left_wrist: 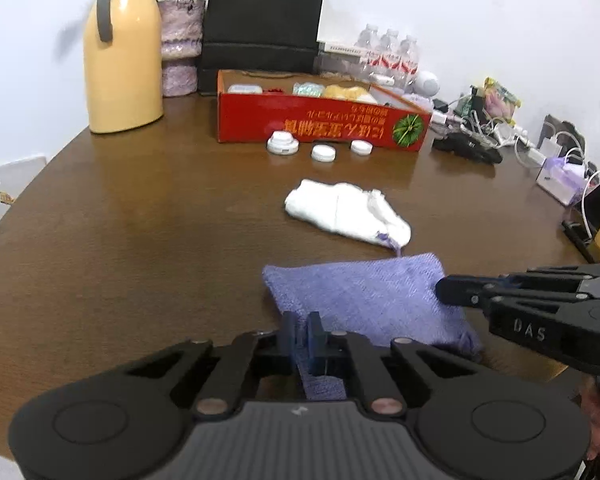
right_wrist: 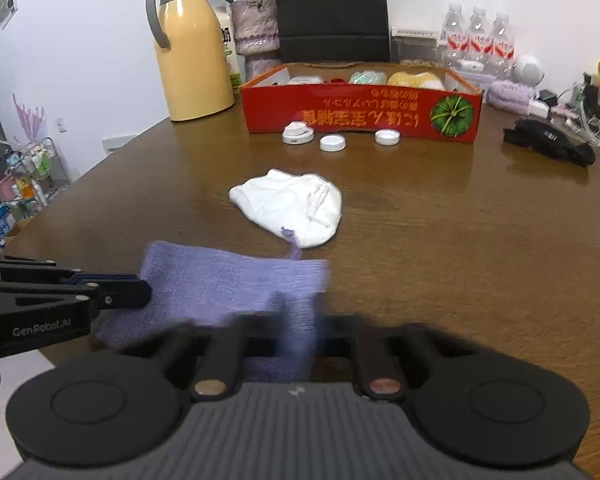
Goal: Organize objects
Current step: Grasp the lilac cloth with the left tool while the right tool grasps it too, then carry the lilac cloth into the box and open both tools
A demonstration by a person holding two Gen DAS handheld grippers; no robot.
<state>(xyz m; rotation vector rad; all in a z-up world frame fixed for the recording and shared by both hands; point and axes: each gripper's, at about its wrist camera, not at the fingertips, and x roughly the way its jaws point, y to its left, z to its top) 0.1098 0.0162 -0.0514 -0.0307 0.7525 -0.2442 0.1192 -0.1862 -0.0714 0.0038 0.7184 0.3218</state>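
You hold the soft lavender knitted cloth (left_wrist: 364,300) low over the brown wooden desk (left_wrist: 140,240), its near corners pinched by your left claw (left_wrist: 302,334) and right claw (right_wrist: 296,320). Next, probably fold it away from you, hands level.

Both views are evenly and fairly brightly lit from above; soft sheen is seen on the wooden table (left_wrist: 140,240), with only faint shadows. Strong fisheye bending is shown, and the corners are darkened. The left wrist view is mostly sharp. In the right wrist view the purple cloth (right_wrist: 236,284) and the near fingers are smeared by motion blur.
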